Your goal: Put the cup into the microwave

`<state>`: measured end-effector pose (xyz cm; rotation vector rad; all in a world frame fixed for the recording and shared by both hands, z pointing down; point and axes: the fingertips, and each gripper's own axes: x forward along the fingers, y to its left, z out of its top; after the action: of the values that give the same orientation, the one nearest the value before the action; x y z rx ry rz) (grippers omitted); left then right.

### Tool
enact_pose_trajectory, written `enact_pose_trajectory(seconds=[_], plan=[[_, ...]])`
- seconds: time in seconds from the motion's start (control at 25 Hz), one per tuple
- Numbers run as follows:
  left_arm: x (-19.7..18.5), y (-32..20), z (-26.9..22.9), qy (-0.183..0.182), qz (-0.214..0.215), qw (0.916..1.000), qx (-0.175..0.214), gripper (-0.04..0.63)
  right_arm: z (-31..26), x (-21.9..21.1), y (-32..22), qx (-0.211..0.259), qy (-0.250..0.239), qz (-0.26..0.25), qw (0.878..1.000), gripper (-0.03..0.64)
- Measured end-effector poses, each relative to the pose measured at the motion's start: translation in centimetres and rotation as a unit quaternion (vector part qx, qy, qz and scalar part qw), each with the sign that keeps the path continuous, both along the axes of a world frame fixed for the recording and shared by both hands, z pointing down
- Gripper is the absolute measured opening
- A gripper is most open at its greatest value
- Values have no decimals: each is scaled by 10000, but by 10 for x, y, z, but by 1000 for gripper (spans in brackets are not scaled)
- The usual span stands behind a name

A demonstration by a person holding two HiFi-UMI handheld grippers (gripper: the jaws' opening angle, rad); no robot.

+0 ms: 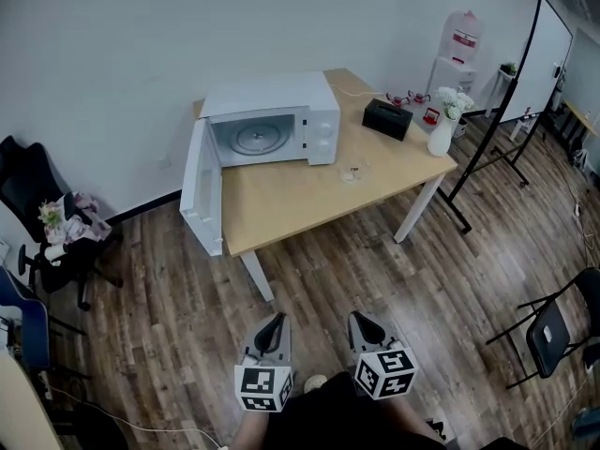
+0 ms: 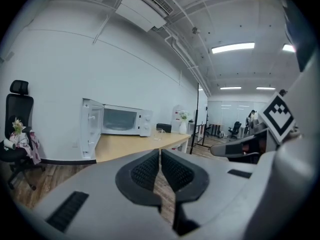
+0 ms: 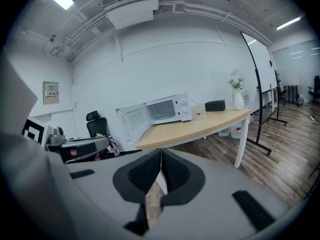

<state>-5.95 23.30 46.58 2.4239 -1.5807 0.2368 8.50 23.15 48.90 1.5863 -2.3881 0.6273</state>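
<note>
A white microwave (image 1: 272,125) stands at the back left of the wooden table (image 1: 291,204), its door (image 1: 202,190) swung wide open toward me. A clear glass cup (image 1: 353,172) sits on the table in front of the microwave's right end, and shows small in the gripper views as cup (image 2: 159,131) and cup (image 3: 199,116). My left gripper (image 1: 276,321) and right gripper (image 1: 360,320) hang side by side over the floor, well short of the table. Both are shut with nothing between the jaws, as left gripper (image 2: 160,159) and right gripper (image 3: 161,166) confirm.
A black box (image 1: 387,118) and a white vase with flowers (image 1: 442,129) stand at the table's right end. A whiteboard stand (image 1: 525,73) is at the right, a folding chair (image 1: 553,331) at lower right, and a black office chair (image 1: 37,214) at the left.
</note>
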Motion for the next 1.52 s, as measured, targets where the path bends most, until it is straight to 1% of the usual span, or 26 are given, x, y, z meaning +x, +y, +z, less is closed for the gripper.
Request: enact_pose_trajectory(seconds=[0.2, 0.36, 0.92, 1.12, 1.28, 1.52], plan=[[-4, -1, 6, 58, -44, 10000, -63, 14, 2, -1, -2, -13, 9, 21, 10000, -5], [-4, 0, 7, 84, -48, 9999, -118, 14, 2, 4, 0, -80, 18, 133, 9999, -5], [-1, -12, 8, 134, -29, 9998, -148, 14, 5, 9, -11, -129, 1, 248, 9996, -5], [3, -21, 11, 131, -5, 9998, -177, 14, 8, 9, -24, -153, -72, 227, 9996, -5], [7, -33, 16, 156, -11, 9995, -274, 14, 13, 9, -37, -233, -112, 177, 9995, -5], [9, -58, 18, 60, -70, 9995, -307, 14, 14, 12, -67, -245, -151, 131, 9995, -5]])
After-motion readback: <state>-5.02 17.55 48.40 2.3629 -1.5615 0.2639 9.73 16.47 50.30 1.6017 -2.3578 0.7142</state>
